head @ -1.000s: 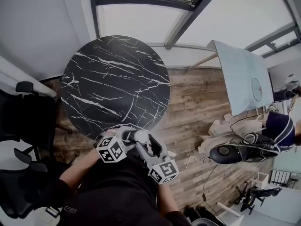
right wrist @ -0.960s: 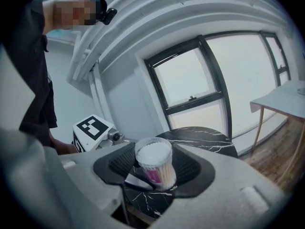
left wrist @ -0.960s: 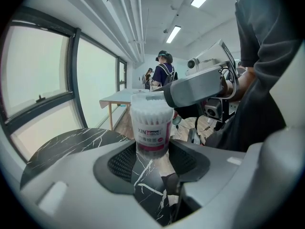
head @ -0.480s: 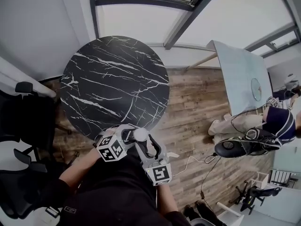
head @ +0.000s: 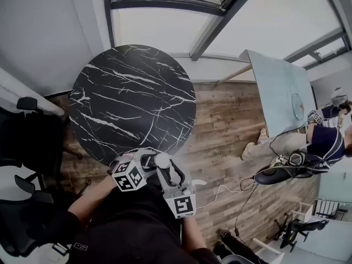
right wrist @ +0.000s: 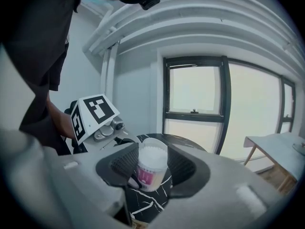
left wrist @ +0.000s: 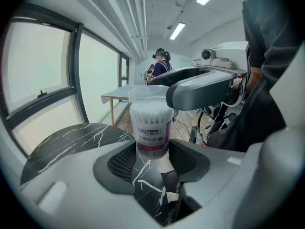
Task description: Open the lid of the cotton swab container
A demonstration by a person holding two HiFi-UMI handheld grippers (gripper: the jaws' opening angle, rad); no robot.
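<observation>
Plainly, the cotton swab container [left wrist: 152,138] holds packed white swabs [left wrist: 151,112].

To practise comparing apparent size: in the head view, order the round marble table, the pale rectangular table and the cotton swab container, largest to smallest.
1. round marble table
2. pale rectangular table, which is farther off, so its true size is unsure
3. cotton swab container, smallest although it is nearest the camera

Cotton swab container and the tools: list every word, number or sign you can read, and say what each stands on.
"XIN", then "mall" with an unclear letter between: label on the cotton swab container.
Smaller print under that: too small to read.
Marker cube: black-and-white square patterns only, no words.
</observation>
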